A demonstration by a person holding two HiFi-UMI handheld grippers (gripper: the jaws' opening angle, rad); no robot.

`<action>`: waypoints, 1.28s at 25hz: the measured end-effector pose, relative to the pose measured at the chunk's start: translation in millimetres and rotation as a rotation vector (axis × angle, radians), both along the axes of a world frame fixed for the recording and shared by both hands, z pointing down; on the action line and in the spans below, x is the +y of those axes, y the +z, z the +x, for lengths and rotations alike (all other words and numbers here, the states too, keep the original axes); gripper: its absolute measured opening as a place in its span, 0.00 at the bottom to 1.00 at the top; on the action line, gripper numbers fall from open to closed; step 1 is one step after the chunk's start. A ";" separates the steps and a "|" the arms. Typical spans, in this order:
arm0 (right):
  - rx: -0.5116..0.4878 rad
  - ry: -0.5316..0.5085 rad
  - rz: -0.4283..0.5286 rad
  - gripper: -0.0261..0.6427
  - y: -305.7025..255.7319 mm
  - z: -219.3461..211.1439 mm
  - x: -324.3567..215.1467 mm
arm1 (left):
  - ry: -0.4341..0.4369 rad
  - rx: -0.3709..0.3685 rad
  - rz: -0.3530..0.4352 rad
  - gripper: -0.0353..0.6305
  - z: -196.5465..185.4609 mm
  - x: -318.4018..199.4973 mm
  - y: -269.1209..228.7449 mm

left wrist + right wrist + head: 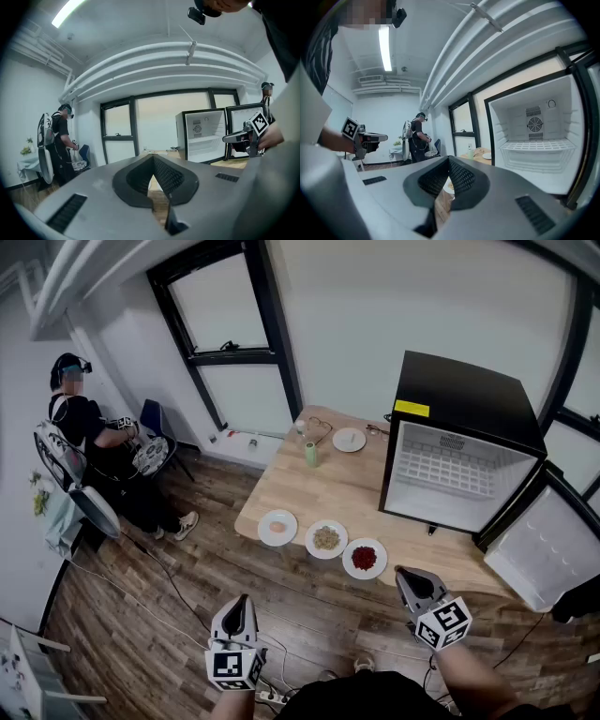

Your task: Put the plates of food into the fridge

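**No plate lifted yet: both grippers shut, short of the table**

The fridge (464, 442) is set on the right end of the table (309, 488). Its door (544, 554) is swung out past the right edge and its white shelves are bare, so nothing is judged to have been stored so far.

Three plates of food are lined up along the near edge. The pale-food plate (277, 527) lies towards the left corner, the brown-food plate (326, 539) in the middle, and the red-food plate (365, 558) nearest the fridge. A fourth plate (349, 439) is seen by the far edge; whether food is on it cannot be told.

The first reach is judged to be the step in hand. The right gripper (403, 574) is held just off the near edge, near the red-food plate but apart from it, with its jaws pressed together on nothing. The left gripper (240, 602) is held over the floor, well apart from the near edge and on the pale-food plate's side. Its jaws are likewise closed and empty.

For the next move, a pair of jaws would have to be spread, brought to a plate's rim and closed on it. The plate would have to be kept flat so that no food is spilled. The red-food plate is likeliest to be taken first by the right gripper.
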State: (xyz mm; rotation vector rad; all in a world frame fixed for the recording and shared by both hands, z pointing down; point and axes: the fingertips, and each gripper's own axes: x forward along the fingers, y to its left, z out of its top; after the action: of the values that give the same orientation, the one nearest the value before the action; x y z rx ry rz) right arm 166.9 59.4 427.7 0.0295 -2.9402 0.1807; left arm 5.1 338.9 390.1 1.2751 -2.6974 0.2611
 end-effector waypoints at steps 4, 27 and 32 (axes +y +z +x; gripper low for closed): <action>0.000 -0.009 -0.004 0.07 3.7 -1.9 -8.6 | -0.018 -0.003 0.010 0.06 -1.7 -6.1 -4.3; 0.041 0.146 0.008 0.07 40.8 -54.6 -59.3 | 0.207 -0.034 0.006 0.06 -100.1 -105.3 16.6; 0.053 0.261 -0.006 0.07 39.2 -102.0 -64.6 | 0.325 -0.007 -0.010 0.06 -167.4 -131.9 22.2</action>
State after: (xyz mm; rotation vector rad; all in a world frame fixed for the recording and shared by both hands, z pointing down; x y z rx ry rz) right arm 64.9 -5.2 466.9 0.4112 -2.8726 0.2220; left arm -162.3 207.0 412.2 1.7085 -2.4790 0.3139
